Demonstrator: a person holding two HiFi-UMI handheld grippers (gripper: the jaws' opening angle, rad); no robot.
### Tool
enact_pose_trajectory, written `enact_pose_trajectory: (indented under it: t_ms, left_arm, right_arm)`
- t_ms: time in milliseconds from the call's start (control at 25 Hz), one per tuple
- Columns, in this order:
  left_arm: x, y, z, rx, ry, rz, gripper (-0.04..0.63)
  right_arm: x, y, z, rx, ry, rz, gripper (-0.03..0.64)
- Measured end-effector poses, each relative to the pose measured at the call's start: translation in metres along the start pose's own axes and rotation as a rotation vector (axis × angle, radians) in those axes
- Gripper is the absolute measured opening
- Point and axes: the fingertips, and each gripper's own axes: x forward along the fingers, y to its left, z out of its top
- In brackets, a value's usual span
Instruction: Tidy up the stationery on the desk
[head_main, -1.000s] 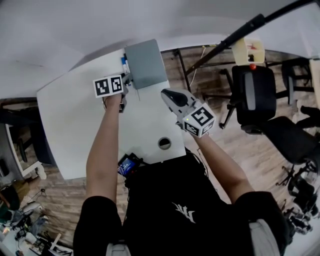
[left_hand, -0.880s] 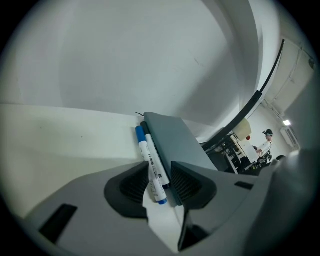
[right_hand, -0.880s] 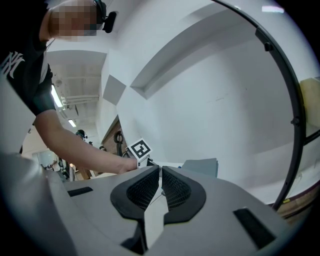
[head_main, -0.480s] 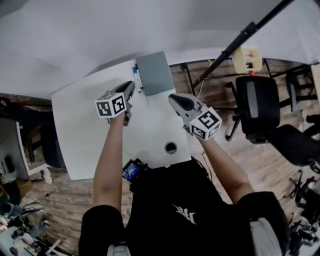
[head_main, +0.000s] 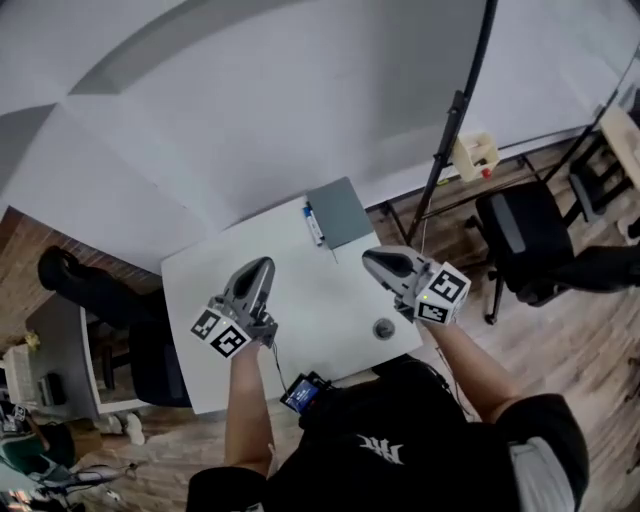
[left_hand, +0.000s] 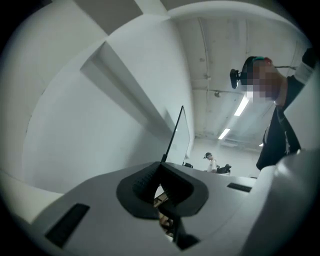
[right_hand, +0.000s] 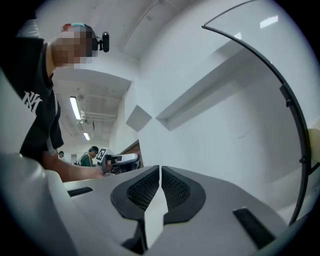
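The white wall (head_main: 250, 110) fills the upper part of the head view, and both gripper views also look mostly at it. Under it stands the white desk (head_main: 210, 300), seen from above with one corner toward the left. The person stands at its near edge in a black shirt (head_main: 400, 450), with both forearms stretched out over the desk top. On the wooden floor at the right is a black office chair (head_main: 520, 240), and a thin black pole (head_main: 455, 130) rises between the chair and the desk.

The left gripper (head_main: 262, 262) is over the near left part of the desk. In its own view the left gripper (left_hand: 162, 165) has its two dark pads meeting at the tips, and nothing is between them. The right gripper (head_main: 368, 257) is over the near right part, just beyond the round hole (head_main: 384, 328) in the desk top. In its own view the right gripper (right_hand: 160, 170) has the pads pressed together with only a thin line between them, and it also holds nothing.

The stationery lies at the far edge of the desk, well apart from both grippers. There is a flat grey notebook (head_main: 340, 212) at the far corner. A marker (head_main: 314, 224) with a white body and a blue part lies just beside the left edge of the notebook, along it.
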Motion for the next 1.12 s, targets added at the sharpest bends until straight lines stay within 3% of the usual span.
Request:
enact_pose_trajectory:
  t_ms: [200,440,760,1120]
  left_arm:
    - [-0.095,-0.046,0.013,0.031,-0.046,-0.064,0.002]
    - [-0.189,-0.099,-0.016,0.109,0.047,-0.093,0.002]
    - [-0.276,-0.134,-0.064,0.023,0.093,-0.032,0.002]
    - [-0.313,-0.198,-0.119,-0.021,0.168,0.003,0.002]
  right_arm:
    - [-0.001,0.1,0.007,-0.039,-0.066,0.011,0.04]
    - [-0.016,0.205,-0.023,-0.004,-0.058,0.05,0.038]
    - [-0.031,0.291,-0.049,-0.093,0.064,0.102,0.038]
    - [-0.077,0.349,-0.076,-0.09,0.061,0.139,0.038]
